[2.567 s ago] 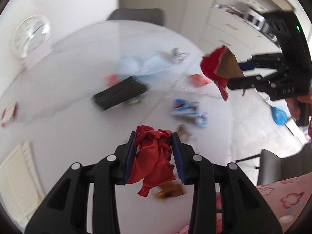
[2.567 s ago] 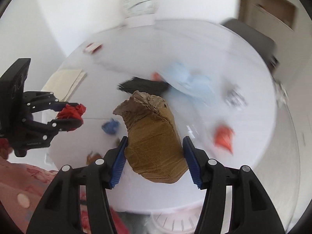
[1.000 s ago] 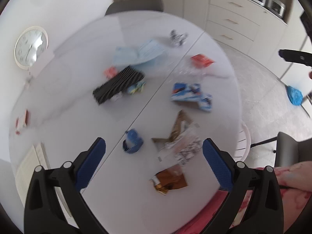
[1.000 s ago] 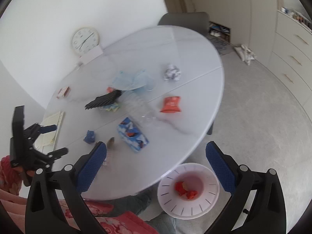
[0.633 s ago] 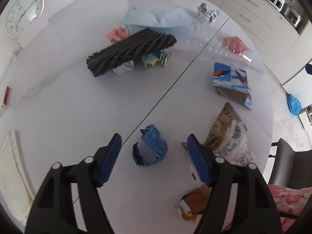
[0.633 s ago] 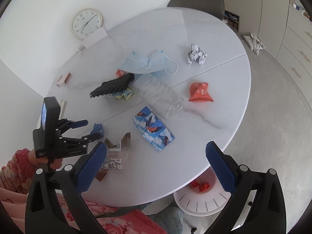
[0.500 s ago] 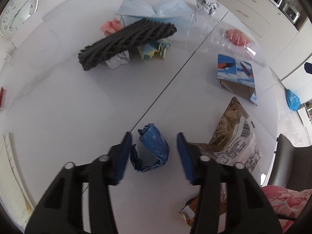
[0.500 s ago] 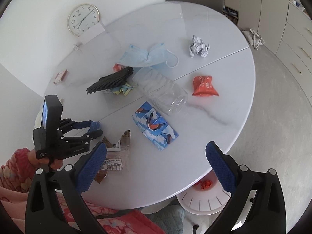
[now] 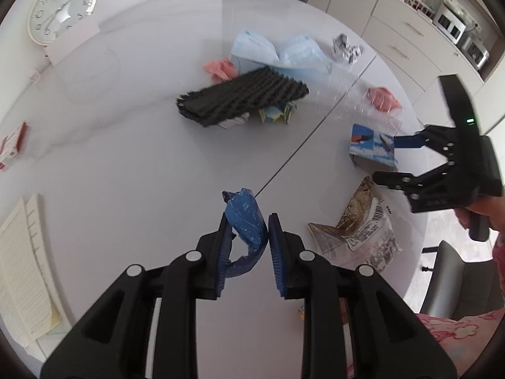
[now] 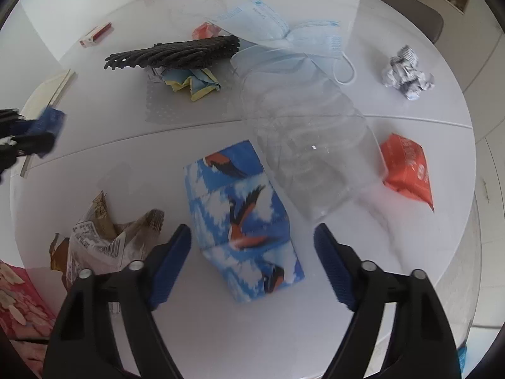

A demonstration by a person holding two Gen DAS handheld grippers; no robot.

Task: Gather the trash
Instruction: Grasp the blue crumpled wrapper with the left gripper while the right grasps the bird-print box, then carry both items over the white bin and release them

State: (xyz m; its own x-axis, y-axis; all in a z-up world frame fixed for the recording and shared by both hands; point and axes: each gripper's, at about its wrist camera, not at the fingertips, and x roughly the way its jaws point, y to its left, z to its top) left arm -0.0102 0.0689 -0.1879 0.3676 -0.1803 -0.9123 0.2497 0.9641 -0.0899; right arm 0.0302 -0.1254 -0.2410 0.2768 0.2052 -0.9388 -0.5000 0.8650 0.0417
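Observation:
On the white round table (image 9: 110, 158) a crumpled blue wrapper (image 9: 244, 218) sits between the blue pads of my left gripper (image 9: 247, 237). Its jaws are closing and both pads touch the wrapper. The right wrist view shows that gripper (image 10: 31, 132) at the far left with the blue wrapper (image 10: 50, 120) in it. My right gripper (image 10: 252, 233) points down over a blue bird-print box (image 10: 240, 214). Its jaws are closing with the box between them, a gap on each side. The left wrist view shows the right gripper (image 9: 386, 159) at that box (image 9: 369, 148).
A clear plastic container (image 10: 309, 145), an orange packet (image 10: 407, 167), blue face masks (image 10: 284, 34), a black ridged strip (image 10: 173, 52), a crumpled paper ball (image 10: 407, 75) and a torn brown wrapper (image 10: 104, 240) lie about. A notepad (image 9: 22, 268) lies at the left edge.
The red scrap and brown paper held earlier are gone from the jaws. Both grippers came down to the table wide open; the left narrowed onto the blue wrapper, the right narrowed around the box.

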